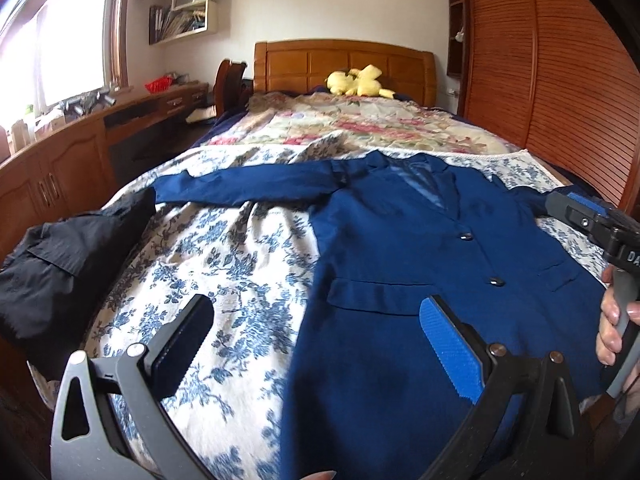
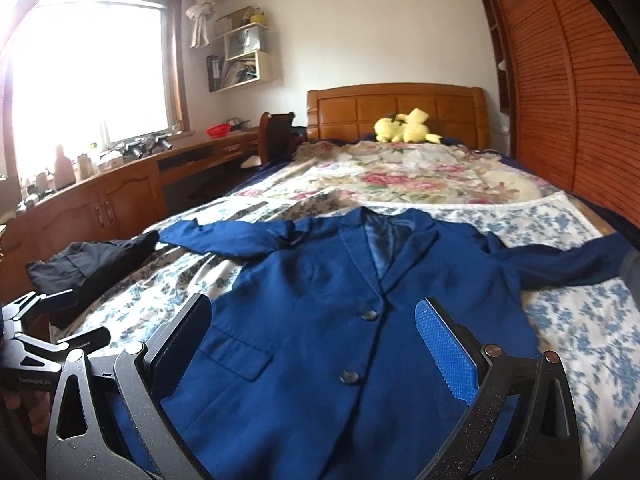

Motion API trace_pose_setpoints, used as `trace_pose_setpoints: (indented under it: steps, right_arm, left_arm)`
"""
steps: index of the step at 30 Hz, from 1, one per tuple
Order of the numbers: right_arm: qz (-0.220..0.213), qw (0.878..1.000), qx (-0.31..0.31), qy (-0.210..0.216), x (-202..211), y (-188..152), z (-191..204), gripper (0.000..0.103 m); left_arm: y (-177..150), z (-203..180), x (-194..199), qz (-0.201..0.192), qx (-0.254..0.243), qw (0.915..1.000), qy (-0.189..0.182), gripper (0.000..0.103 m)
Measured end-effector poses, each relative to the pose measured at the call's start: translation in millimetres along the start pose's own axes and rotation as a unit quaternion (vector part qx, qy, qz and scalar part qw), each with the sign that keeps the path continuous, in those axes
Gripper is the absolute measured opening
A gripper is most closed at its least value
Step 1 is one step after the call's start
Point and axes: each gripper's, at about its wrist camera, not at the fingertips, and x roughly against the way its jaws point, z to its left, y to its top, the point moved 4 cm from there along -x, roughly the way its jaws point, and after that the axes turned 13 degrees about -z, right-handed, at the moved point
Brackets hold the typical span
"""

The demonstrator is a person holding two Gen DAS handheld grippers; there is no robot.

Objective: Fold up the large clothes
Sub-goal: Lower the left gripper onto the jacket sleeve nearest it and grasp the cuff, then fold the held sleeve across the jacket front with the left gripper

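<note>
Blue jacket (image 2: 320, 320) spread flat on the bed (image 1: 224, 264).
Both grippers, left (image 1: 316, 344) and right (image 2: 316, 344), hover over it, fingers apart.

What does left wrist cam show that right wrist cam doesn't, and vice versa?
Only the left wrist view: the right tongs seen from outside at the jacket's far sleeve, with the hand on their handle, and more of the bare floral bedspread.

Only the right wrist view: the left tongs from outside at the left edge, and the whole window.

Both: the blue jacket laid flat and buttoned, sleeves spread, the black garment beside it, the yellow plush at the headboard, each camera's own open tongs.
</note>
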Motion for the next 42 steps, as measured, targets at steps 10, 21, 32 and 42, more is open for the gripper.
trace_pose_setpoints:
  steps: [10,21,32,42]
  right_arm:
    - [0.054,0.998,0.025,0.032,-104.2,-36.3,12.2,0.103]
    - [0.111,0.992,-0.002,0.065,-134.2,-79.8,7.5,0.103]
    - [0.111,0.991,0.010,0.070,-133.7,-80.9,13.0,0.103]
    - [0.111,0.991,0.005,0.075,-136.2,-81.0,10.3,0.103]
  left_arm:
    - [8.5,50.2,-62.0,0.028,0.006,0.9996,0.006,0.103]
    - [38.4,102.3,-158.2,0.054,0.044,0.9974,-0.014,0.090]
    - [50.2,150.4,-268.5,0.099,0.111,0.9887,0.023,0.072]
    - [30.9,174.9,-324.1,0.154,0.203,0.9656,0.052,0.057]
